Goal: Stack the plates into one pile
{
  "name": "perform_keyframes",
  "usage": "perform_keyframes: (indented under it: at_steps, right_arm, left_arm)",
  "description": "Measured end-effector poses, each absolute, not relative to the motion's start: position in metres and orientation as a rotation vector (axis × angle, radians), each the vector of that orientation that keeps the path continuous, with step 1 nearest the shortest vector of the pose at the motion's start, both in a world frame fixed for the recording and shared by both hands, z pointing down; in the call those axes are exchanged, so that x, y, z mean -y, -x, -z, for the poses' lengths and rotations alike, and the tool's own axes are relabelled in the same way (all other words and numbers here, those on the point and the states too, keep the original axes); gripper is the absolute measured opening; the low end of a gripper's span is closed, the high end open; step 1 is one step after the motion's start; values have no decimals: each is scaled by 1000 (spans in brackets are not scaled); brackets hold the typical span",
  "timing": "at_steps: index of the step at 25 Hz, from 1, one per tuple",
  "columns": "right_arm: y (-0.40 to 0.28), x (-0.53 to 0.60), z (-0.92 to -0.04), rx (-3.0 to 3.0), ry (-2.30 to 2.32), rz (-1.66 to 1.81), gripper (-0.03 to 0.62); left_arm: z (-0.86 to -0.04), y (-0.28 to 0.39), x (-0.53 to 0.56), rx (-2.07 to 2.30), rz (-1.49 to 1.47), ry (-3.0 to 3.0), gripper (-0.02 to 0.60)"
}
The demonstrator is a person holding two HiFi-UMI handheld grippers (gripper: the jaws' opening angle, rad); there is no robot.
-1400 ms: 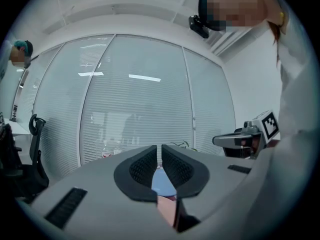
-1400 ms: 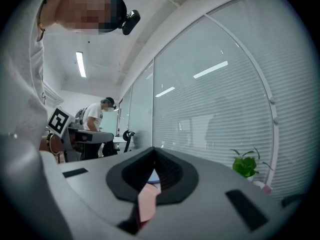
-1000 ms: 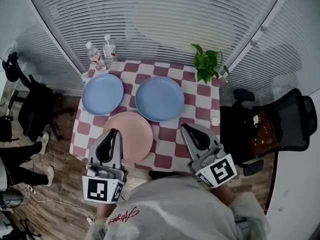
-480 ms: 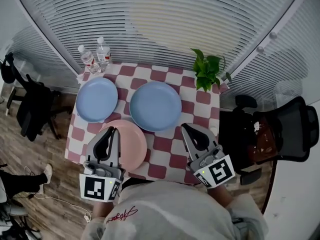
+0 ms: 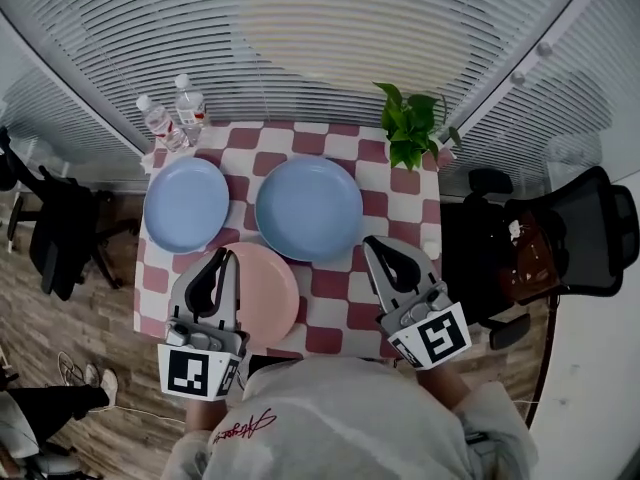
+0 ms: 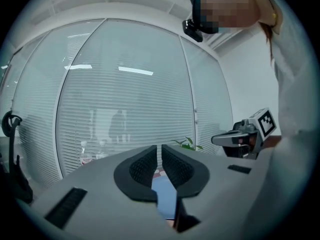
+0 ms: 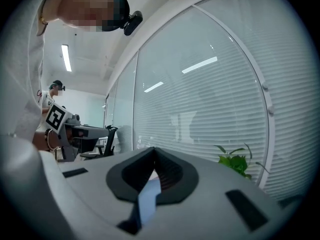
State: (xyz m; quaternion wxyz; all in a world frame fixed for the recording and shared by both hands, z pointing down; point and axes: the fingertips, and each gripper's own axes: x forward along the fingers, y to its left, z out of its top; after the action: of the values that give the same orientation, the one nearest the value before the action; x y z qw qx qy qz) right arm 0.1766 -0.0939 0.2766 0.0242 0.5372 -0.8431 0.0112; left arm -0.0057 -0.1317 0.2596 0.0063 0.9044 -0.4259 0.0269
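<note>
Pink plate stays unstacked on checked table.

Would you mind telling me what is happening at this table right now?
A person at the near edge of the checkered table holds a gripper in each hand. The left gripper and the right gripper are both shut and empty, pointing across the table. Nothing is stacked yet: the pink plate lies nearest, by the left gripper, the large blue plate behind it and the smaller blue plate to the left. Two water bottles and a potted plant stand at the far edge.
</note>
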Motion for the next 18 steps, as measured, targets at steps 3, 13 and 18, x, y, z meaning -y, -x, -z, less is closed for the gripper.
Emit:
perform_keyframes:
  at_steps: [3,13,18]
  right_arm:
    - [-172,93,-279,2578,-1710,-44,11]
    - [-167,90,-293,2467,-1853,-78,11]
    - [-170,93,-304,2412,-1908,-107,12]
  left_arm:
    - [-262,8,140,1281,-88,-2848,40]
    - [-285,1,159,1117,-148,-2850,40]
    - [-298,-7,163,1038,-180,-2851,40]
